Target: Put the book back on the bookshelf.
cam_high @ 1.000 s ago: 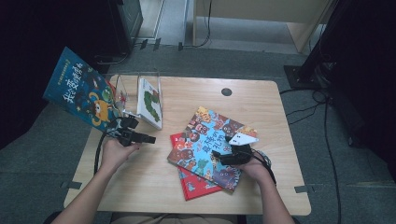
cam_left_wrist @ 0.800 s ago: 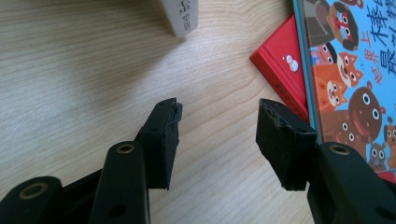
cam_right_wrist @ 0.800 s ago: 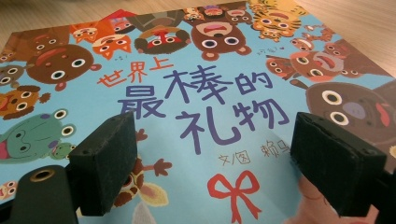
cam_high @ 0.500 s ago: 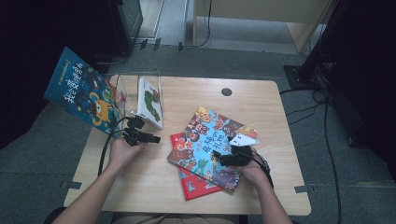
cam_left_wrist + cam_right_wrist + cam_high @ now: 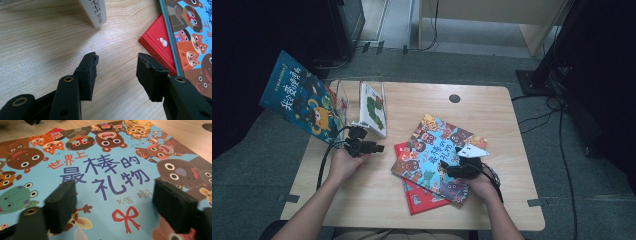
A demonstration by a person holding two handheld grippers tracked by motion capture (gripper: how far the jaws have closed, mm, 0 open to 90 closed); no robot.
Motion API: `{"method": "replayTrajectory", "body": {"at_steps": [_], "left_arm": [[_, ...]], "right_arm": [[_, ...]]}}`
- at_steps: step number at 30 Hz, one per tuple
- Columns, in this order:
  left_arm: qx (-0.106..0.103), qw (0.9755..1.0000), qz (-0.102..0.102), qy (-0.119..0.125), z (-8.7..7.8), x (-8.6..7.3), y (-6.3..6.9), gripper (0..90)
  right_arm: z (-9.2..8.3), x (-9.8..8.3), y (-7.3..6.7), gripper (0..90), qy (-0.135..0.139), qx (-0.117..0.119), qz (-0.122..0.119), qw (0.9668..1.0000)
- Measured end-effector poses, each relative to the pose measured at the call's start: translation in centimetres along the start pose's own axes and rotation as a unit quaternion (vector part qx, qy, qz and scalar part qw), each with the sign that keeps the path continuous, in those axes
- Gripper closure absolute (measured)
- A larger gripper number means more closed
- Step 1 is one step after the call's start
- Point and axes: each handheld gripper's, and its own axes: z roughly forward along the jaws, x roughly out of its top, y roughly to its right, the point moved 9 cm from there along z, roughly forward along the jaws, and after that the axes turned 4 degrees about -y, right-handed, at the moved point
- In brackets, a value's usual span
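A blue picture book (image 5: pixel 437 152) with cartoon animals lies flat on a red book (image 5: pixel 424 199) at the table's middle right. My right gripper (image 5: pixel 444 164) hovers low over its near corner, and its jaws have just been closing. The blue cover (image 5: pixel 105 165) lies beneath the right gripper (image 5: pixel 112 205), with nothing pinched between the jaws. My left gripper (image 5: pixel 379 148) points right over bare wood and is open and empty (image 5: pixel 116 75). Ahead of it are a white book's spine (image 5: pixel 95 12), the red book (image 5: pixel 157 50) and the blue book (image 5: pixel 192 37).
A white book (image 5: pixel 374 107) stands upright in a clear stand (image 5: pixel 362 82) at the table's back left. A dark blue book (image 5: pixel 302 102) leans out past the left edge. The wooden table (image 5: pixel 362 200) has a cable hole (image 5: pixel 454 98). Cables run across the floor on the right.
My left gripper has slid slightly to the right, toward the stacked books. The right hand has stayed over the blue book.
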Motion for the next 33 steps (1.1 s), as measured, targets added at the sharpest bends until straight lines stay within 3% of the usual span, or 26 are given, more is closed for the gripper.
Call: {"method": "replayTrajectory", "body": {"at_steps": [5, 8, 12, 14, 17, 21, 24, 27, 29, 33], "left_arm": [[0.018, 0.9985, 0.05, 0.016, 0.1, -0.4, 0.2, 49.6], [0.01, 0.9993, 0.03, 0.021, 0.2, -0.4, 0.4, 44.5], [0.0, 0.9995, 0.024, 0.02, 0.1, -0.3, 0.3, 44.5], [-0.006, 0.9996, 0.022, 0.019, 0.0, -0.3, 0.2, 44.4], [-0.016, 0.9995, 0.018, 0.02, 0.0, -0.3, 0.1, 44.3], [-0.023, 0.9995, 0.012, 0.018, 0.0, -0.2, 0.2, 41.9], [-0.009, 0.9998, 0.015, 0.004, 0.0, -0.2, 0.1, 46.3], [-0.021, 0.9997, 0.001, -0.012, -0.2, -0.2, 0.2, 50.1], [-0.016, 0.9997, 0.0, -0.017, -0.3, -0.2, 0.1, 52.7], [-0.045, 0.9988, -0.013, -0.01, -0.9, 0.3, 0.7, 57.1]], "right_arm": [[-0.4, -0.1, 0.4, 39.6, 0.005, -0.003, 0.004, 1.0], [-0.7, -0.2, 0.8, 49.5, 0.0, -0.008, 0.011, 0.9999], [-1.0, -0.2, 1.2, 56.8, -0.005, -0.009, 0.033, 0.9994], [-1.3, -0.2, 1.4, 61.7, -0.024, -0.01, 0.038, 0.9989], [-1.5, -0.1, 1.7, 62.4, -0.036, -0.007, 0.057, 0.9977], [-1.7, -0.2, 1.8, 59.7, -0.044, -0.007, 0.063, 0.997], [-2.0, -0.2, 2.0, 69.3, -0.045, -0.012, 0.053, 0.9975], [-2.7, 0.0, 2.4, 76.8, -0.033, -0.012, 0.05, 0.9982], [-3.1, 0.0, 2.8, 81.7, -0.029, -0.021, 0.053, 0.998], [-3.7, -0.5, 3.5, 85.4, -0.033, -0.026, 0.065, 0.997]]}}
